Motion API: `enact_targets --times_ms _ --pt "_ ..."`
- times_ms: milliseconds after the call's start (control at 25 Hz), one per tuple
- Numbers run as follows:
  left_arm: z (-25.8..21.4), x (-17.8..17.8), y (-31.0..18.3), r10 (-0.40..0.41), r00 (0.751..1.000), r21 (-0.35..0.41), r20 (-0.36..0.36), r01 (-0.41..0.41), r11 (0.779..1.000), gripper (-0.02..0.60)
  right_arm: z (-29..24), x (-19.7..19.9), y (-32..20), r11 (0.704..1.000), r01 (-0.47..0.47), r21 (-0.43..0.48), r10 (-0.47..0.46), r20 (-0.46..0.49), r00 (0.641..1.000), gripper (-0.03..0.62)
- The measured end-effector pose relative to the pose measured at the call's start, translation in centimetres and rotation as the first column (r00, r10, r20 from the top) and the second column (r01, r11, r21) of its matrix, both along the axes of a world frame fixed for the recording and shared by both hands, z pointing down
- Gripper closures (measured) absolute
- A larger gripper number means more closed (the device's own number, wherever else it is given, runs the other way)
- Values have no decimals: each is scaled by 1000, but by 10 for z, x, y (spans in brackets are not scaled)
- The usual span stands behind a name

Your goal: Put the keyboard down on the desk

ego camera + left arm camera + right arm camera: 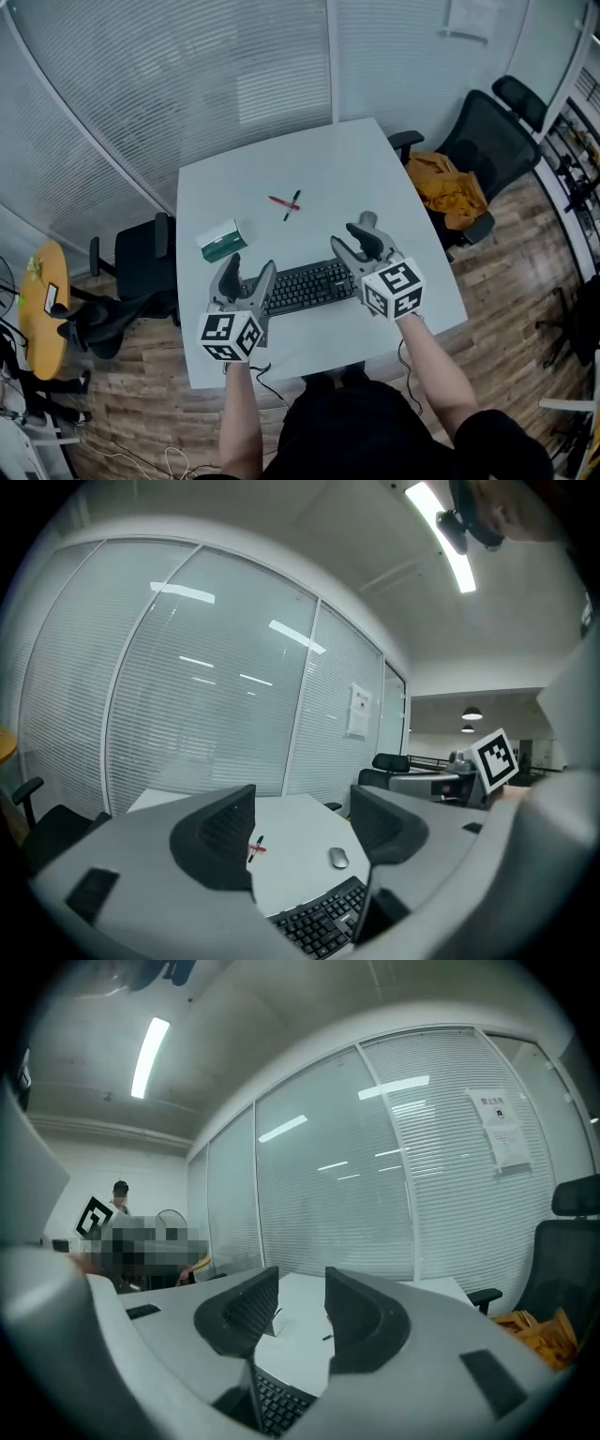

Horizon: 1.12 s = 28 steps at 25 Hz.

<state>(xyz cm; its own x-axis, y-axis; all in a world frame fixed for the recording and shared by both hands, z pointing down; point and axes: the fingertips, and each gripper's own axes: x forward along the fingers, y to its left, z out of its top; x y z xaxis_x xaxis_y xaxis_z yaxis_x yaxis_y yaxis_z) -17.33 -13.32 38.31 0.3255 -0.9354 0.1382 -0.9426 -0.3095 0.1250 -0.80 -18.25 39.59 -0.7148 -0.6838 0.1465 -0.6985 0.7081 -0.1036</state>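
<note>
The black keyboard [305,286] lies flat on the white desk [309,164], near its front edge. My left gripper [247,270] hovers over the keyboard's left end, and its jaws are open with nothing between them. Over the right end hangs my right gripper [350,240], jaws a narrower gap apart and also empty. In the left gripper view the keyboard [319,919] shows below the left gripper [300,829], apart from the jaws. The right gripper view has the keyboard [277,1402] under the right gripper [302,1312], and nothing touches the pads.
A red pen and a black pen [289,202] lie crossed mid-desk. A green and white box [222,240] sits left of them. A grey mouse [338,858] rests beyond the keyboard. Black chairs stand at the left [141,258] and right [487,141], the right one beside orange cloth [450,183].
</note>
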Motion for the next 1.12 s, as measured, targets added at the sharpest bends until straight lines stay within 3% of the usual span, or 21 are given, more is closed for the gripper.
enact_targets --times_ms 320,440,680,800,1120 --pt "-47 6 4 31 999 93 15 -32 995 372 -39 1 2 999 2 49 -4 43 999 515" --pt "-54 8 5 39 999 104 21 -41 994 439 -49 3 2 998 7 59 -11 64 998 561" --pt "-61 -2 6 8 1000 126 22 -11 992 549 -65 0 10 996 39 77 -47 97 994 583" --pt "-64 -6 7 3 1000 133 17 -6 991 581 -69 0 12 995 56 79 -64 111 992 583" --pt "-65 -9 12 11 1000 133 10 -12 991 583 -65 -2 18 994 77 82 -84 85 993 585"
